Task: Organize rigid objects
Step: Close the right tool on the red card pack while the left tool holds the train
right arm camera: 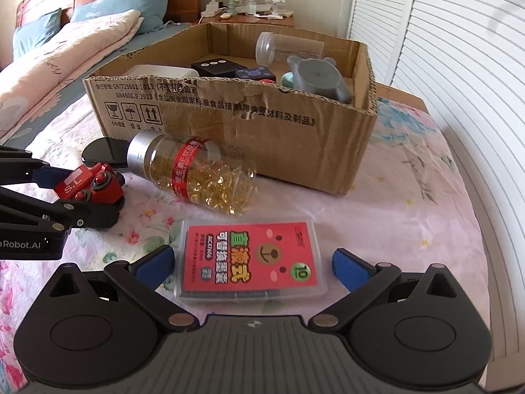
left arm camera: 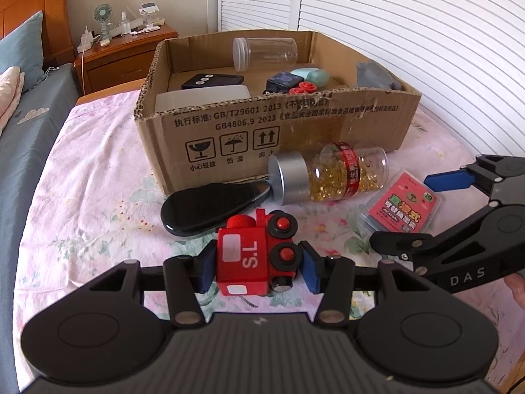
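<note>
Left tongs (left arm camera: 257,264) are clamped on the red toy train (left arm camera: 256,256), blue pads pressing both its sides; train sits low on the flowered bed cover (left arm camera: 98,170), at 6 o'clock in the left wrist view. In the right wrist view same train shows at 9 o'clock, w/ the left tongs gripping it.

Right tongs (right arm camera: 252,264) stand wide open around the pink-labelled clear plastic case (right arm camera: 251,259), which lies flat on the bed. Left pad is just beside the case's edge, right pad clearly apart from it; no grip.

Bottle of yellow capsules (right arm camera: 193,172), silver cap, lies on its side btwn the case and the cardboard box (right arm camera: 262,131), approx 11 o'clock from the case. Black oval thing (left arm camera: 210,207) lies at 12 o'clock from the train, its narrow end touching or just beside the bottle cap; can't tell which.

Box sits at 12 o'clock, open-topped. Inside: clear empty jar (left arm camera: 264,53) on its side at the back, black device w/ three dots (left arm camera: 210,82), white container (left arm camera: 203,100), dark blue item (left arm camera: 283,82), teal item (left arm camera: 311,75), grey lidded piece (right arm camera: 316,77) at the right.

Nightstand (left arm camera: 124,52) w/ small fan is at 11 o'clock beyond the box.
</note>
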